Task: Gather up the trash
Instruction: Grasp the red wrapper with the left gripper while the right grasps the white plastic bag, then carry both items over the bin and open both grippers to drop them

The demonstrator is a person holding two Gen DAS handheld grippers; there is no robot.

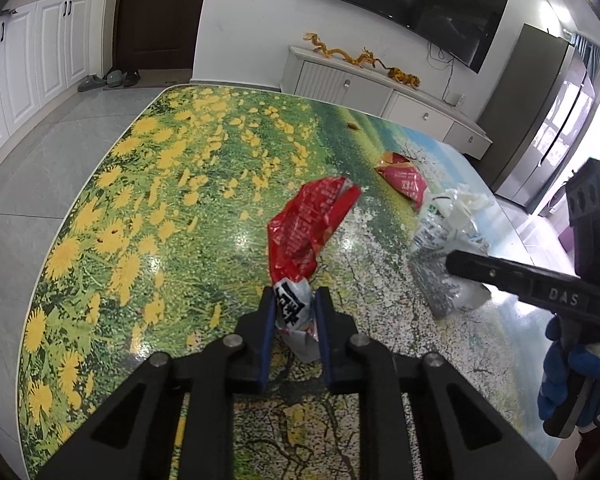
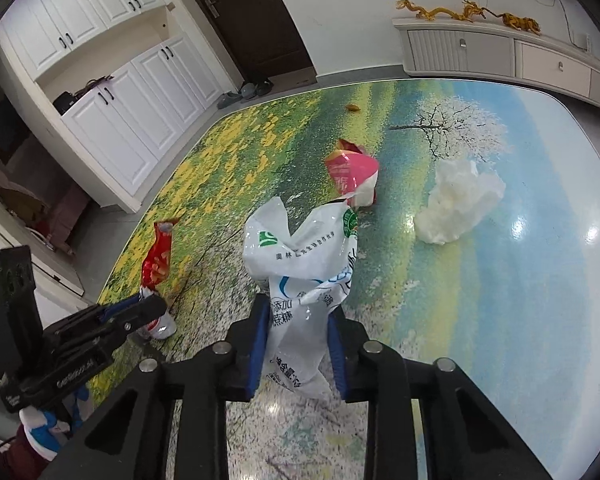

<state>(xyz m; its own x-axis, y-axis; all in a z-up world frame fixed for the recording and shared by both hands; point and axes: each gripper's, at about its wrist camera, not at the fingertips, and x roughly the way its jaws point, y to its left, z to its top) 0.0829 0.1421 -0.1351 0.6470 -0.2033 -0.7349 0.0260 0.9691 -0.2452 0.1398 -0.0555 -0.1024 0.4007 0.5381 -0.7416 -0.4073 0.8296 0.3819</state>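
My left gripper (image 1: 294,300) is shut on the white end of a red snack wrapper (image 1: 310,226), which stretches away over the table; it also shows in the right wrist view (image 2: 156,264). My right gripper (image 2: 300,312) is shut on a white plastic bag (image 2: 304,248) with blue and green print, held upright; the bag also shows in the left wrist view (image 1: 446,240). A pink and red wrapper (image 2: 350,174) lies beyond it on the table, as does a crumpled white tissue (image 2: 458,204).
The table (image 1: 160,168) has a glossy meadow-and-tree picture top. A small orange scrap (image 2: 353,108) lies near its far edge. Beyond stand white cupboards (image 2: 112,92), a dark door (image 1: 160,12), a TV console (image 1: 372,88) and a fridge (image 1: 548,112).
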